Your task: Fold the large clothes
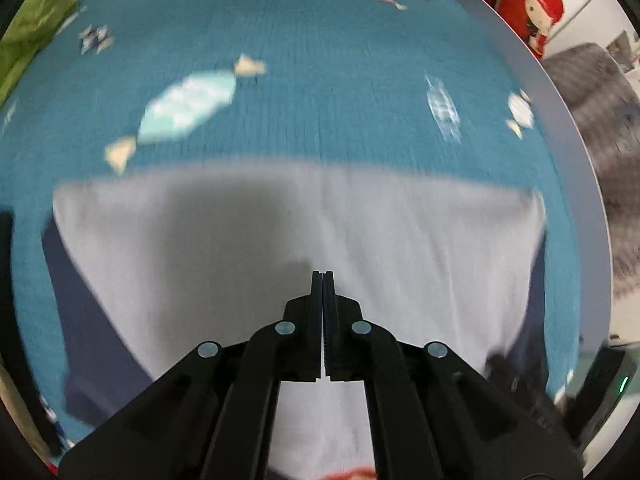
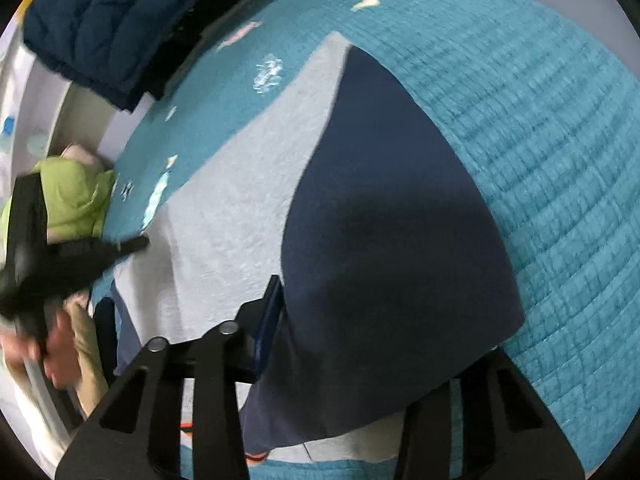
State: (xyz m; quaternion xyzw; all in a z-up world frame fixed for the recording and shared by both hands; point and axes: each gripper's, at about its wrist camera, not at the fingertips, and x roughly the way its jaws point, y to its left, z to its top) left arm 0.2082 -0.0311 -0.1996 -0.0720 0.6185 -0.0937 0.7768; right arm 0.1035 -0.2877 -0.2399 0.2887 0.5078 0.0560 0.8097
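The left gripper (image 1: 322,276) had its jaws pressed together, nothing visibly between the tips, hovering low in the left wrist view over the pale grey body of the garment (image 1: 280,248), probably ready to pin or smooth it. The right gripper (image 2: 360,320) held its jaws partly spread with the navy sleeve (image 2: 392,232) draped between them; whether the pads truly pinched it, I could not tell. That sleeve lay folded in over the grey panel, centre of the right wrist view, likely so the shirt narrowed for folding. The garment sat spread flat on the teal quilt (image 2: 540,120), grey middle, dark navy sleeves, a red-orange print just peeking at the bottom edge.
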